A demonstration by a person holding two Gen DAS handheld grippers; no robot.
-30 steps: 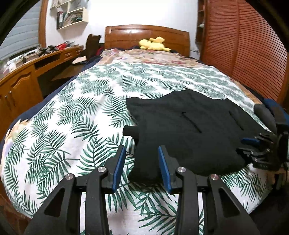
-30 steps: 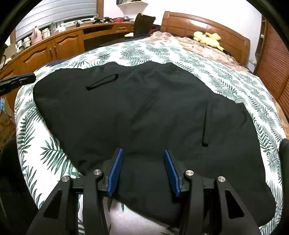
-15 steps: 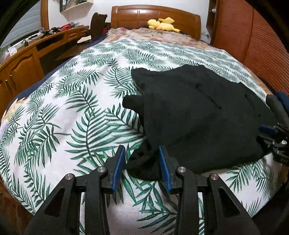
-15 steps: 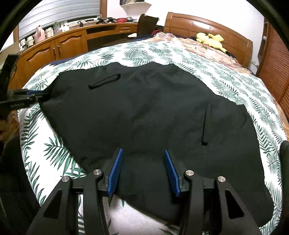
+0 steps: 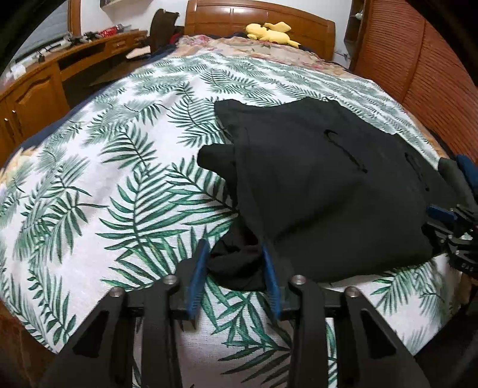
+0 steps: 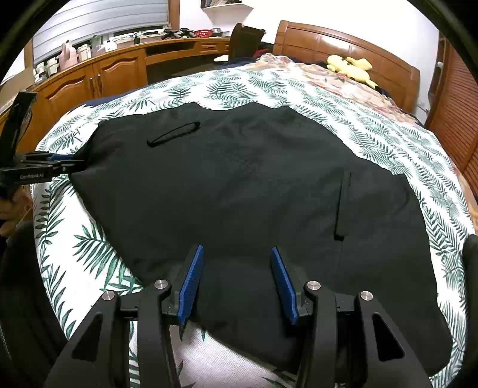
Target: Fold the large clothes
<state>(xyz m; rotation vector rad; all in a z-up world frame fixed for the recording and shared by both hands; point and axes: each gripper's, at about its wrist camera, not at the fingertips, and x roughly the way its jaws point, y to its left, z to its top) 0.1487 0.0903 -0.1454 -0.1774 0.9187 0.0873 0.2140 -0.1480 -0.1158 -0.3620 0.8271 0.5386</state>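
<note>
Around the bed point(image 5: 89, 185) stand a wooden desk point(image 6: 113, 68), a headboard point(image 5: 257, 15) and a yellow plush toy point(image 5: 269, 31) near the pillows. Nothing blocks the black garment point(image 6: 239, 185), spread flat on the leaf-print cover. At its near left corner the left gripper point(image 5: 234, 268) is closing its jaws, bunched cloth between the blue pads. Meanwhile the right gripper point(image 6: 237, 277) holds its jaws apart over the garment's near hem, pads not pressing on the cloth.

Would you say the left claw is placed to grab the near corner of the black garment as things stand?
Probably yes. The left claw already straddles the bunched corner of the black garment, its jaws closing, and nothing on the bedspread blocks it.
</note>
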